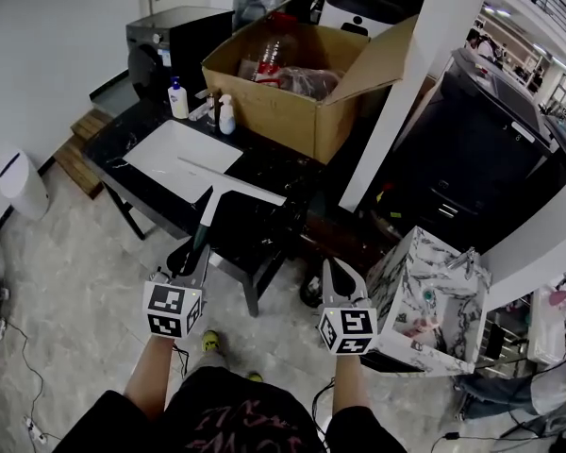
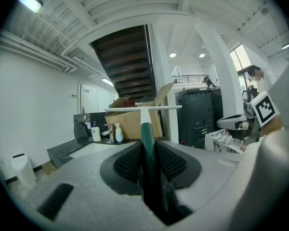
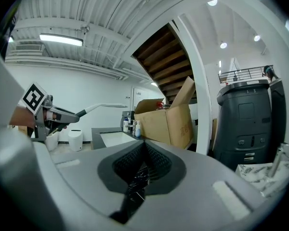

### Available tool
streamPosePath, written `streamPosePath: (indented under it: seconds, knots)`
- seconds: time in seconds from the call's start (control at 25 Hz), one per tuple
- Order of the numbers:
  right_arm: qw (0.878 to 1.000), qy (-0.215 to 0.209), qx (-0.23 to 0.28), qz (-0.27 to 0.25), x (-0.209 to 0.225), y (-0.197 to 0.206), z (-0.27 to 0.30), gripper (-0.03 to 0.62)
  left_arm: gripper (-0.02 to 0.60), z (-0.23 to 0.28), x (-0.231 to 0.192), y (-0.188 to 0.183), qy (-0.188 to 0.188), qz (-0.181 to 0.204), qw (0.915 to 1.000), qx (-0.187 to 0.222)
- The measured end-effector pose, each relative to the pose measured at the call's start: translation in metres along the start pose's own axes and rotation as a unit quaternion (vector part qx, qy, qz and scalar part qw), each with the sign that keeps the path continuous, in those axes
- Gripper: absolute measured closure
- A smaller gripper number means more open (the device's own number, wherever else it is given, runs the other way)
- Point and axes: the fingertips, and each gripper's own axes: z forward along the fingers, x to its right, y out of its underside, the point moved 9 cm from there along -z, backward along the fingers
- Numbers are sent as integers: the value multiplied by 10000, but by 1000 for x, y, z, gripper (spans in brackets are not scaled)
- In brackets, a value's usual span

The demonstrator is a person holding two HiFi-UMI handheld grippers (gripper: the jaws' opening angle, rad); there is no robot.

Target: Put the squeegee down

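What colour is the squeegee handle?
The squeegee handle is dark green; best in the left gripper view.

Head view looks steeply down; both gripper views face the cardboard box [image 3: 168,126].

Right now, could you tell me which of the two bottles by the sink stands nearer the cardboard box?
The plain white bottle, close beside the cardboard box; the blue-labelled pump bottle stands further left.
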Motion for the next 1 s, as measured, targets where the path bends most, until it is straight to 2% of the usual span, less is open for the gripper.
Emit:
streamPosePath:
  seconds: [0.48,1.0]
  knots:
    - [9987,511,-73,-24,18,-9,58,591,484,87,-34,-10,456,-20,9989,-42]
    - [9923,1220,-189,-5,15,-23,137,591,483,190,-90,-20,1267,36,9919,-124]
